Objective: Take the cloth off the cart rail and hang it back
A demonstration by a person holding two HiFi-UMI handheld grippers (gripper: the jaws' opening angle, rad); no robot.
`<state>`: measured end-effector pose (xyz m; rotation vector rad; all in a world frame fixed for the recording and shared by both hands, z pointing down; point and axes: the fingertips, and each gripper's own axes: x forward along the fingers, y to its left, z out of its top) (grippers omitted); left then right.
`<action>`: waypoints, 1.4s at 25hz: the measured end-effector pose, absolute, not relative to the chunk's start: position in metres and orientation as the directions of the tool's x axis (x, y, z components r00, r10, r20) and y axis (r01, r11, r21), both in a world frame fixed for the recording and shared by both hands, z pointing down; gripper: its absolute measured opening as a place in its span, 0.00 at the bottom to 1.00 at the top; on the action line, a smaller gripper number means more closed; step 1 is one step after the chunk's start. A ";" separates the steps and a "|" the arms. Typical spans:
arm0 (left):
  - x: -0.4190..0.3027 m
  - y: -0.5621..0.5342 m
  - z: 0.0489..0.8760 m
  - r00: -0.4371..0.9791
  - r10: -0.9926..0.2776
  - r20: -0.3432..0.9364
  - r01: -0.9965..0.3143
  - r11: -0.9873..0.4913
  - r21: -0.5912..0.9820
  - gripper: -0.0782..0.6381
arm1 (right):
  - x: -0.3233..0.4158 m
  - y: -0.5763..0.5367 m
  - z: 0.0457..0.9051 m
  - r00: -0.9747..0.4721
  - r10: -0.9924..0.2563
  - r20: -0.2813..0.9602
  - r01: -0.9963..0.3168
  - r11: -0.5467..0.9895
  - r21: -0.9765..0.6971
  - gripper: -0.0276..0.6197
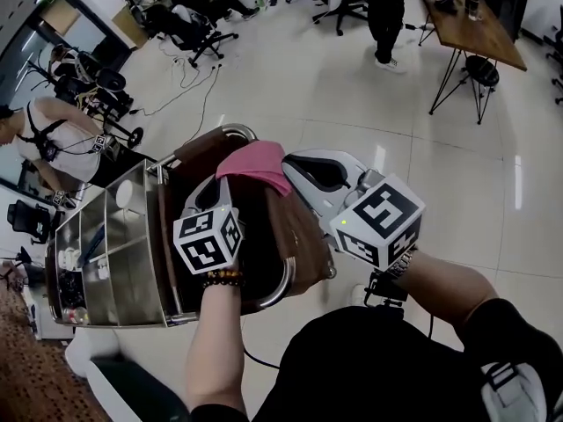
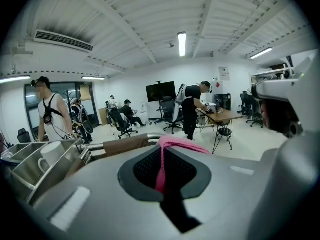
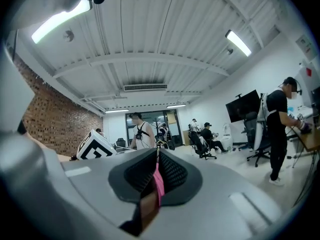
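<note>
The pink cloth is bunched over the cart's brown-padded rail, at its far end. My left gripper comes at the cloth from the near left. Its jaws are shut on a thin strip of the pink cloth, and the rest of the cloth lies folded just beyond them. The brown rail lies just behind. My right gripper meets the cloth from the right, shut on an edge of the pink cloth. A brown strip shows low between the right jaws.
The steel cart holds open metal bins, one with a white cup. A person stands at the cart's far left. Office chairs and a wooden table stand across the glossy floor, with another person at the table.
</note>
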<state>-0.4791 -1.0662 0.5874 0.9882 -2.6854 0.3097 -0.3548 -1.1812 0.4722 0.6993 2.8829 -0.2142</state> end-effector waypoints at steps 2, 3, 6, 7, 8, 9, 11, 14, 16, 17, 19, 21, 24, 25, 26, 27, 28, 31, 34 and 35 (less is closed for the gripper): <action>-0.488 -1.069 0.600 -0.742 -0.580 0.336 -0.642 0.759 -0.109 0.13 | -0.357 -1.176 0.473 -0.872 0.449 -0.193 0.473 0.876 -0.097 0.06; -0.491 -1.067 0.606 -0.744 -0.571 0.347 -0.636 0.764 -0.107 0.13 | -0.358 -1.172 0.475 -0.871 0.452 -0.191 0.475 0.875 -0.097 0.06; -0.497 -1.057 0.627 -0.736 -0.557 0.385 -0.629 0.773 -0.086 0.13 | -0.362 -1.165 0.482 -0.871 0.455 -0.184 0.477 0.874 -0.096 0.06; -0.499 -1.054 0.634 -0.732 -0.555 0.395 -0.627 0.776 -0.073 0.13 | -0.363 -1.164 0.483 -0.872 0.454 -0.183 0.476 0.874 -0.097 0.06; -0.502 -1.051 0.640 -0.728 -0.554 0.405 -0.623 0.780 -0.053 0.13 | -0.363 -1.164 0.484 -0.873 0.453 -0.182 0.475 0.875 -0.097 0.06; -0.504 -1.048 0.646 -0.723 -0.553 0.414 -0.618 0.786 -0.028 0.13 | -0.364 -1.163 0.484 -0.874 0.452 -0.181 0.473 0.876 -0.097 0.06; -0.508 -1.041 0.658 -0.715 -0.551 0.431 -0.604 0.797 0.016 0.13 | -0.364 -1.162 0.485 -0.875 0.449 -0.180 0.470 0.878 -0.095 0.06; -0.510 -1.035 0.667 -0.703 -0.553 0.448 -0.598 0.800 0.050 0.13 | -0.363 -1.159 0.484 -0.877 0.446 -0.178 0.466 0.880 -0.090 0.06; -0.507 -1.037 0.668 -0.684 -0.573 0.451 -0.614 0.786 0.066 0.15 | -0.361 -1.157 0.482 -0.879 0.442 -0.178 0.462 0.882 -0.089 0.06; -0.505 -1.039 0.667 -0.674 -0.585 0.451 -0.625 0.777 0.074 0.19 | -0.360 -1.156 0.481 -0.880 0.441 -0.178 0.460 0.883 -0.089 0.06; -0.503 -1.043 0.666 -0.662 -0.601 0.447 -0.637 0.766 0.088 0.27 | -0.360 -1.155 0.480 -0.881 0.439 -0.178 0.458 0.884 -0.088 0.06; -0.502 -1.045 0.663 -0.659 -0.610 0.439 -0.641 0.762 0.097 0.31 | -0.359 -1.155 0.479 -0.881 0.438 -0.177 0.457 0.885 -0.085 0.06; -0.497 -1.047 0.656 -0.658 -0.622 0.424 -0.649 0.754 0.101 0.34 | -0.357 -1.154 0.478 -0.882 0.437 -0.177 0.456 0.886 -0.082 0.06; -0.495 -1.048 0.654 -0.657 -0.626 0.421 -0.652 0.751 0.100 0.34 | -0.356 -1.154 0.478 -0.882 0.436 -0.177 0.455 0.887 -0.083 0.06; -0.493 -1.049 0.652 -0.656 -0.630 0.416 -0.656 0.748 0.099 0.35 | -0.354 -1.153 0.478 -0.883 0.435 -0.177 0.454 0.887 -0.084 0.06; -0.490 -1.050 0.649 -0.655 -0.634 0.410 -0.660 0.745 0.099 0.35 | -0.353 -1.152 0.478 -0.882 0.436 -0.176 0.455 0.887 -0.083 0.06; -0.488 -1.051 0.646 -0.656 -0.639 0.403 -0.663 0.742 0.099 0.35 | -0.352 -1.151 0.478 -0.882 0.438 -0.175 0.456 0.886 -0.082 0.06; -0.480 -1.052 0.634 -0.660 -0.652 0.373 -0.670 0.736 0.099 0.34 | -0.348 -1.147 0.477 -0.879 0.444 -0.172 0.461 0.884 -0.076 0.06; -0.471 -1.055 0.621 -0.664 -0.668 0.336 -0.678 0.727 0.104 0.34 | -0.343 -1.145 0.476 -0.876 0.450 -0.177 0.467 0.882 -0.068 0.06; -0.467 -1.056 0.616 -0.665 -0.673 0.322 -0.681 0.724 0.106 0.33 | -0.341 -1.144 0.475 -0.874 0.453 -0.177 0.469 0.881 -0.065 0.06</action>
